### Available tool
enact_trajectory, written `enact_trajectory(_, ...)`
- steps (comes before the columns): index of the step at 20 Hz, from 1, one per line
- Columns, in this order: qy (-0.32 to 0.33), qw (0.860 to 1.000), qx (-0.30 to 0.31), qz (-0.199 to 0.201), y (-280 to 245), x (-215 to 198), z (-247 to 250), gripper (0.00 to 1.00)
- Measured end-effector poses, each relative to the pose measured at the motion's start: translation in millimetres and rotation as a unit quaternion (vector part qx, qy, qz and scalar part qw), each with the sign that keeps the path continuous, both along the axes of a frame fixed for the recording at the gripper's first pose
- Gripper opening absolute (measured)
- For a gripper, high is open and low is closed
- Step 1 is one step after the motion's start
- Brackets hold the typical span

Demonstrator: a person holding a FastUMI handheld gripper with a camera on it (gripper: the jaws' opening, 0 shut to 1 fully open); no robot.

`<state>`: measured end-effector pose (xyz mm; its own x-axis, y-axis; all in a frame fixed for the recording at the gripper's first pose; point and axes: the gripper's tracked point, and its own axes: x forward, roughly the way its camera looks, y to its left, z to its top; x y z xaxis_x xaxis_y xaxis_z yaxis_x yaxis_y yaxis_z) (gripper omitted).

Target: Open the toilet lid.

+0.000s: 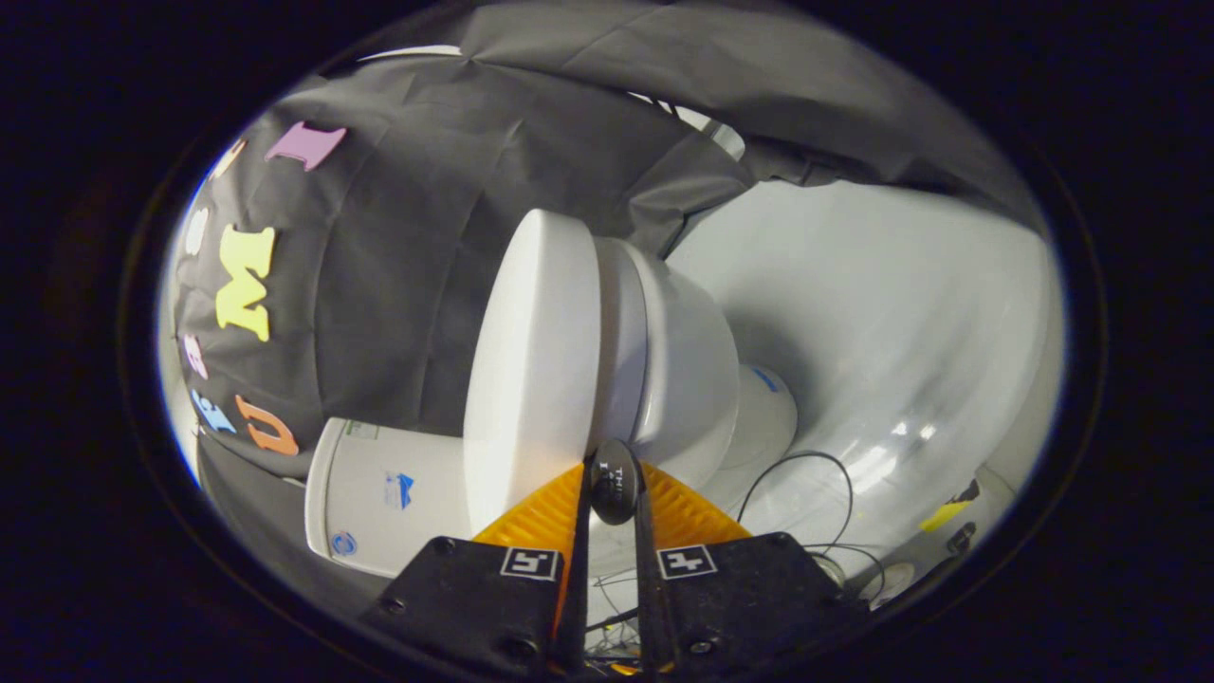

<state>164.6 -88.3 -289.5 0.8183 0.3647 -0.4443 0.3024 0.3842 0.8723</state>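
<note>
Sideways in the gripper view, a white toilet lid (531,370) lies closed on its bowl (688,379), tank (379,493) behind. Nearly closed, the gripper (615,474) has its orange fingers (541,517) at the lid's front edge; whether they pinch it is unclear.

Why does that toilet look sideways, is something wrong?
Nothing is damaged. The toilet looks tipped because the camera is rolled. Its lid is closed. The claw has its fingers nearly together at the lid's rim. Loose cables lie on the floor.
</note>
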Motion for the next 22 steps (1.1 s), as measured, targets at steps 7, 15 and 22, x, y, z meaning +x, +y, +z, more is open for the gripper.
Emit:
enact_trajectory(7,-0.006,0.999,0.044,-0.017,0,2,2,0.08)
enact_trajectory(15,0.008,0.999,0.037,-0.03,-2,4,5,0.06)
enact_trajectory(22,-0.001,0.999,0.025,-0.024,1,3,19,0.04)
